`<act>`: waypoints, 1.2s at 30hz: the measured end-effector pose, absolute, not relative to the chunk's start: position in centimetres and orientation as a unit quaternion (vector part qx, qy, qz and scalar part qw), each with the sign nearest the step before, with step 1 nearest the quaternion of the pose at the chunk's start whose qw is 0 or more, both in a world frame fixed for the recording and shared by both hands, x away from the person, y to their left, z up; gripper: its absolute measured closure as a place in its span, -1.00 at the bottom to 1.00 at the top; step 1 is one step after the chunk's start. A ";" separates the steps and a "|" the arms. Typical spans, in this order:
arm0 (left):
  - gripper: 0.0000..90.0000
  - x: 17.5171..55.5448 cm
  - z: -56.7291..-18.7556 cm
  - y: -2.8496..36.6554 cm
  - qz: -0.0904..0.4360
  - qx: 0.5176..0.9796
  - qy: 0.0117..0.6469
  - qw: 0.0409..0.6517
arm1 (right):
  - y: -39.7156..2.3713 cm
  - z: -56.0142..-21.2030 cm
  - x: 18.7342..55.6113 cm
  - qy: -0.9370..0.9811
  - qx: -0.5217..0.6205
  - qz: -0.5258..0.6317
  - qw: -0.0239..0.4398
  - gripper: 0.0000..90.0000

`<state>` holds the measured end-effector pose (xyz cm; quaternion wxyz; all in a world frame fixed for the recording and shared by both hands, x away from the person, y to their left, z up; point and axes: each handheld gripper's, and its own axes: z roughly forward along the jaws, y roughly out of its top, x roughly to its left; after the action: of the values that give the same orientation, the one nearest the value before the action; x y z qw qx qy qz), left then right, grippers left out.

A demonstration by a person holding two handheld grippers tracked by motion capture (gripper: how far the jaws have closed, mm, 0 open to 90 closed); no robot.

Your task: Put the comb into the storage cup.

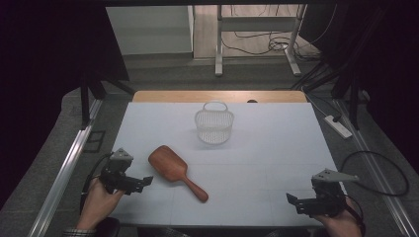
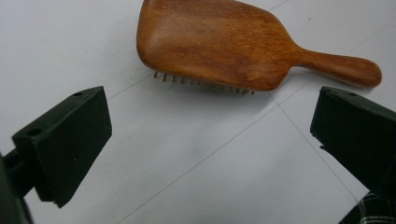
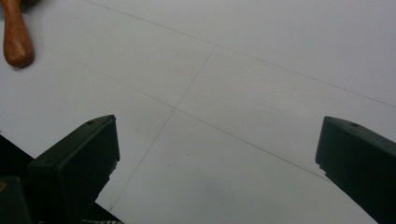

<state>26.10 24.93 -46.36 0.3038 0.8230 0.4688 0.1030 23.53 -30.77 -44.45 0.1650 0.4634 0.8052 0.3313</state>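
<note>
Left claw (image 1: 146, 181) hovers low, jaws wide and empty, aimed at the wooden hairbrush (image 1: 174, 169); right claw (image 1: 292, 200) likewise gapes empty over the tabletop (image 1: 276, 148).

High view dim overall; surroundings fall to near black left and right of the bench (image 1: 276, 148), whose white sheet is the brightest area, evenly lit from above. Soft, faint shadow under the basket (image 1: 214, 126) and along the hairbrush (image 1: 175, 170). No glare. Slight softness and grain.

Left gripper view brighter; hairbrush (image 2: 224, 44) fairly sharp, with a mild sheen on the wood and a soft shadow below the bristles. Black jaws near the hairbrush blurred, detail lost.

Right gripper view greyer; sheet darkens toward the lower corners, jaws out of focus.
</note>
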 end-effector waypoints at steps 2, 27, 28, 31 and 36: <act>-1.00 26.4 -46.4 24.8 0.101 0.824 0.469 0.302 | -30.8 -44.5 23.5 0.805 0.463 0.331 0.165 -1.00; -1.00 30.1 -46.4 22.5 0.087 0.841 0.449 0.289 | -30.6 -44.5 23.6 0.810 0.461 0.323 0.164 -0.99; -1.00 30.2 -46.4 22.4 0.087 0.842 0.447 0.289 | -30.6 -44.5 23.6 0.810 0.462 0.323 0.163 -0.99; -0.98 30.6 -46.3 22.2 0.093 0.841 0.448 0.288 | -30.6 -44.5 23.6 0.810 0.461 0.323 0.163 -0.99; -0.69 30.8 -46.6 22.3 0.094 0.844 0.446 0.283 | -30.6 -44.6 23.6 0.812 0.460 0.321 0.163 -0.99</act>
<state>30.76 22.29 -46.59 0.2833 0.8437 0.4462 0.0938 23.64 -30.59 -44.56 0.1625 0.4600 0.8116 0.3214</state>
